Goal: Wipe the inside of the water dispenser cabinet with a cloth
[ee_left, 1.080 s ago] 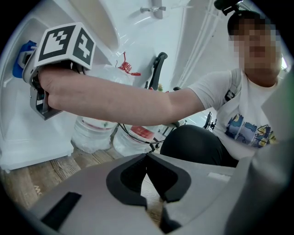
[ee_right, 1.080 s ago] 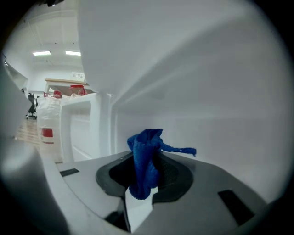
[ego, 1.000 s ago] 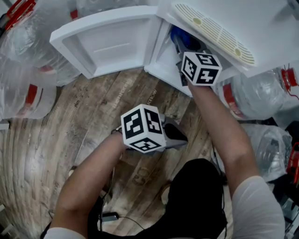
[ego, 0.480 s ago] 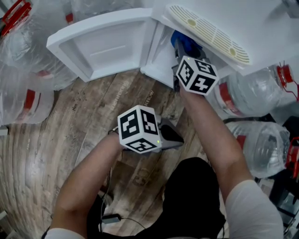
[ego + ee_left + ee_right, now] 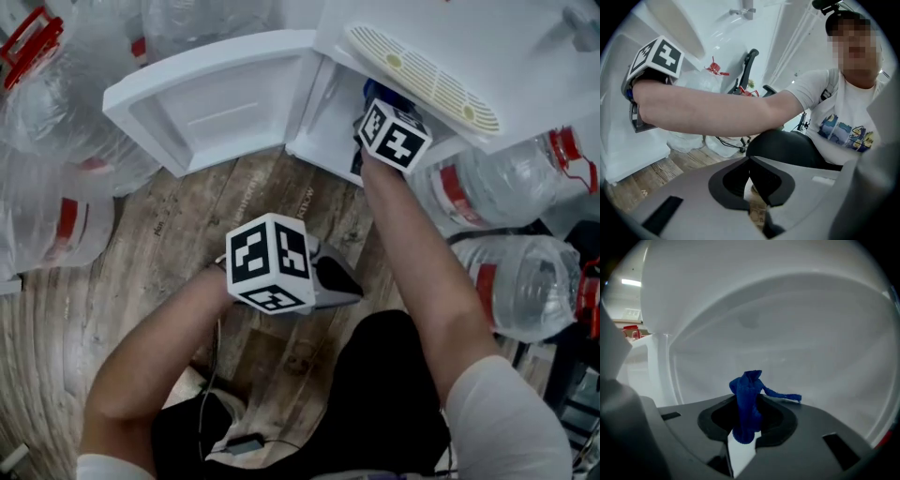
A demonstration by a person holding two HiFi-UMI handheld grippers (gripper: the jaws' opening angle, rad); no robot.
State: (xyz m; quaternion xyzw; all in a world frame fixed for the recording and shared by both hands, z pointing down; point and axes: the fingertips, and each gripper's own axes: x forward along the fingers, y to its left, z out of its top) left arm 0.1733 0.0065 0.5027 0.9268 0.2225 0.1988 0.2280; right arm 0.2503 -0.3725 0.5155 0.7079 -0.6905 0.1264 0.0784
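Observation:
The white water dispenser's cabinet (image 5: 323, 131) stands with its door (image 5: 216, 94) swung wide to the left. My right gripper (image 5: 746, 416) reaches into the cabinet, shut on a bunched blue cloth (image 5: 748, 392) that stands up from its jaws before the white inner wall (image 5: 787, 333). From the head view only its marker cube (image 5: 395, 134) and a bit of the blue cloth (image 5: 377, 92) show at the opening. My left gripper (image 5: 349, 281) hangs over the wooden floor near the person's knee, shut with nothing held; its jaws meet in the left gripper view (image 5: 751, 161).
Large clear water bottles with red caps crowd the left (image 5: 56, 122) and the right (image 5: 506, 178) of the dispenser. The cream drip grille (image 5: 422, 75) juts out above the cabinet. Wooden floor (image 5: 187, 225) lies in front of the door.
My right gripper has pushed a little farther into the cabinet with the cloth. The left gripper has drifted slightly left and stays shut.

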